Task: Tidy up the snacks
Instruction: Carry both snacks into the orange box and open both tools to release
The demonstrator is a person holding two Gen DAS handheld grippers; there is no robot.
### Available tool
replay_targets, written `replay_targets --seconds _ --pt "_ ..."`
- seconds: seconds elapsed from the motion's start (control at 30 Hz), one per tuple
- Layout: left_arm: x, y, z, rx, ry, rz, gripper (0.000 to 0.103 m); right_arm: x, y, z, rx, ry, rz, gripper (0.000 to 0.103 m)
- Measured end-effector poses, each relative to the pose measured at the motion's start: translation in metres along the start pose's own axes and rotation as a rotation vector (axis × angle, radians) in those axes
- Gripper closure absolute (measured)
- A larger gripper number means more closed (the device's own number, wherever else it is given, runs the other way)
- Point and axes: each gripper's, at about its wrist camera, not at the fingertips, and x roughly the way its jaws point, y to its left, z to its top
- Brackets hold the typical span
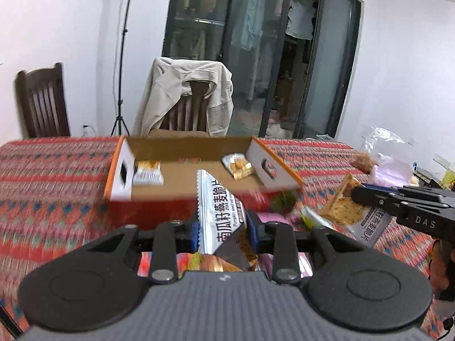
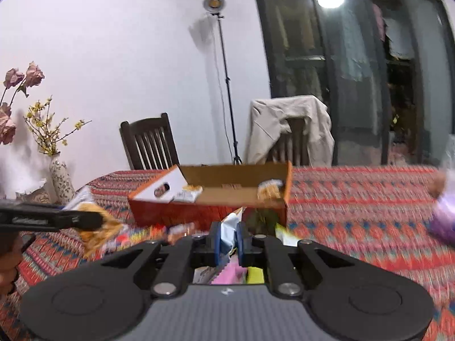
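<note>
the left gripper (image 1: 224, 234) pinches a white oat crisp packet (image 1: 217, 207) by its lower half, the serrated end standing up above the pads. the right gripper (image 2: 228, 240) is clamped on a second packet (image 1: 344, 203), which in the left view hangs from its tip, crisp picture showing. both are in the air just short of the open cardboard box (image 1: 182, 145), where two packets (image 1: 148, 172) already lie on the floor. the wrappers look light, thin and slick, and the crisps inside likely brittle, so a grip on the flat sealed edge seems kinder than one across the middle. more snacks lie on the patterned tablecloth (image 1: 57, 170) below
</note>
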Motion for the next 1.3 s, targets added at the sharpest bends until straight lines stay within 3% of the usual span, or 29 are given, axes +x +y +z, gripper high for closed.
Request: replay_targets --seconds 0.13,0.3,0.47,0.67,0.73,0.87,0.93,0.97,1.2,1.3 --pt "0.064 0.022 0.052 -0.008 0.035 0.012 0.071 0.061 -0.007 0.047 -0.020 0.009 0.031 0.092" --pt "0.155 0.051 0.097 -0.085 0.141 0.032 0.071 0.155 -0.016 0.093 0.011 0.071 0.052 0.092" --pt "0.235 0.079 0.116 -0.148 0.232 0.068 0.071 0.250 -0.026 0.121 0.092 0.149 0.012 0.092" --pt "0.293 0.104 0.111 -0.236 0.313 0.059 0.071 0.350 -0.047 0.111 0.206 0.324 -0.060 0.092" --pt "0.303 0.110 0.106 -0.259 0.328 0.073 0.071 0.373 -0.055 0.104 0.255 0.372 -0.071 0.092" --pt "0.310 0.118 0.100 -0.267 0.349 0.104 0.040 0.396 -0.060 0.088 0.274 0.427 -0.106 0.086" --pt "0.306 0.115 0.099 -0.229 0.349 0.107 0.037 0.398 -0.059 0.085 0.264 0.431 -0.122 0.067" --pt "0.303 0.114 0.099 -0.210 0.349 0.106 0.032 0.396 -0.058 0.085 0.254 0.422 -0.128 0.064" --pt "0.244 0.095 0.121 -0.063 0.274 0.094 0.025 0.354 -0.045 0.113 0.171 0.362 -0.118 0.061" --pt "0.204 0.085 0.130 -0.019 0.239 0.087 0.024 0.323 -0.039 0.129 0.135 0.335 -0.109 0.053"
